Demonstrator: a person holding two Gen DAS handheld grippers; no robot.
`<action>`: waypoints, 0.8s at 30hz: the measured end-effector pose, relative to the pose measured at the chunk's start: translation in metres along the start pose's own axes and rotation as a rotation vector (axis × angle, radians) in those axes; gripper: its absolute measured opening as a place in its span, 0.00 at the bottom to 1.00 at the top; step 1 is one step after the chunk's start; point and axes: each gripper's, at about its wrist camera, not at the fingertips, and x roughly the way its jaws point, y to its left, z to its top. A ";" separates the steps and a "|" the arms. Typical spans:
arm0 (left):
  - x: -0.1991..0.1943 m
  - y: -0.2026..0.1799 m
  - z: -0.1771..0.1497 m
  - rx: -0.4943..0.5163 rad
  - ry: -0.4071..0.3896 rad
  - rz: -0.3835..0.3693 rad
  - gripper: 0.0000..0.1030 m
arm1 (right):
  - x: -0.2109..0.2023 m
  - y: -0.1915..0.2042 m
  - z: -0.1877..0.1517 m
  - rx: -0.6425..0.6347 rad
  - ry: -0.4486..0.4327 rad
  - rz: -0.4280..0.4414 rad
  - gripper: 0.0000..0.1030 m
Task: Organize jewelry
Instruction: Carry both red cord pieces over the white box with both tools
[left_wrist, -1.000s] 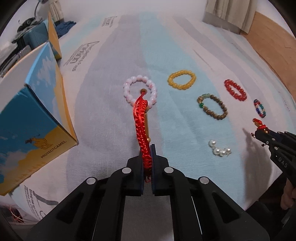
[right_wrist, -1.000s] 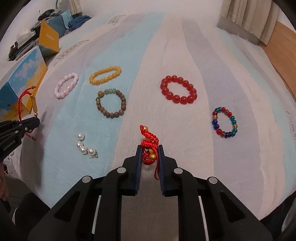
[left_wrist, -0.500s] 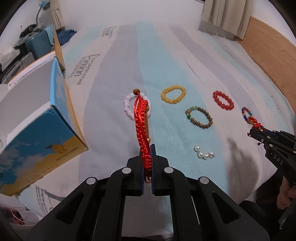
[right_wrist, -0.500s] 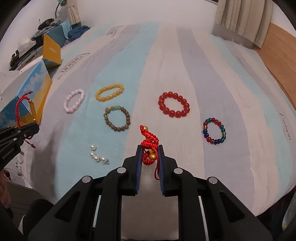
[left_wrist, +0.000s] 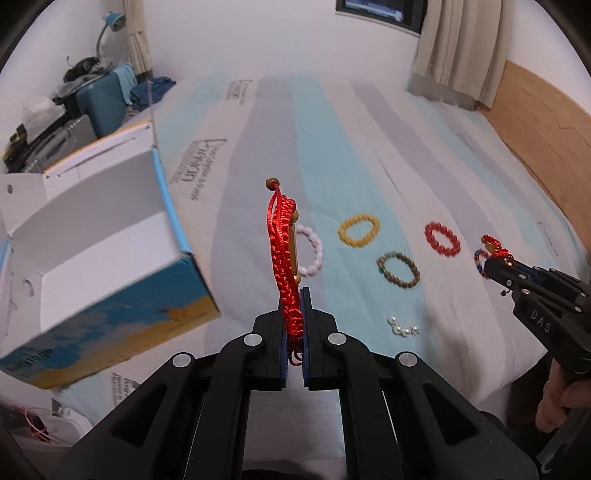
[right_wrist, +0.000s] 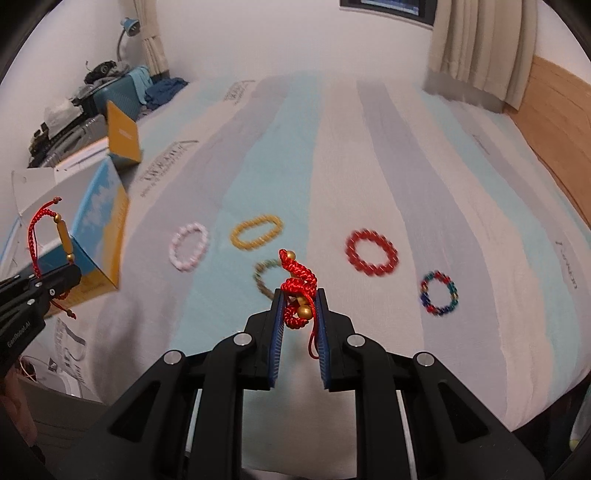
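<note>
My left gripper (left_wrist: 293, 295) is shut on a red braided cord bracelet (left_wrist: 282, 251) with a gold tube bead, held upright in the air; it also shows in the right wrist view (right_wrist: 48, 236). My right gripper (right_wrist: 300, 295) is shut on a bunched red cord bracelet with gold beads (right_wrist: 297, 291), held above the bed. An open blue and yellow cardboard box (left_wrist: 96, 258) stands to the left of the left gripper. On the striped bedsheet lie pink (right_wrist: 188, 245), yellow (right_wrist: 256, 232), brown (left_wrist: 399, 269), red (right_wrist: 371, 253) and multicolour (right_wrist: 439, 291) bead bracelets and pearl earrings (left_wrist: 402, 326).
The bed's front edge runs just below both grippers. A suitcase and clutter (left_wrist: 99, 96) stand at the far left by a lamp. A curtain (left_wrist: 458, 48) and a wooden headboard (left_wrist: 543, 122) are at the back right.
Both grippers have risen and pulled back from the bed with their bracelets held. The left gripper has come nearer the open box, whose white inside now shows.
</note>
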 end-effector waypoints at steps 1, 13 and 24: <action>-0.005 0.005 0.003 -0.003 -0.007 0.008 0.04 | -0.002 0.006 0.003 -0.006 -0.006 0.004 0.15; -0.062 0.093 0.030 -0.114 -0.061 0.100 0.04 | -0.029 0.131 0.055 -0.132 -0.089 0.135 0.15; -0.057 0.204 0.025 -0.264 0.050 0.148 0.04 | -0.007 0.265 0.083 -0.303 -0.007 0.280 0.15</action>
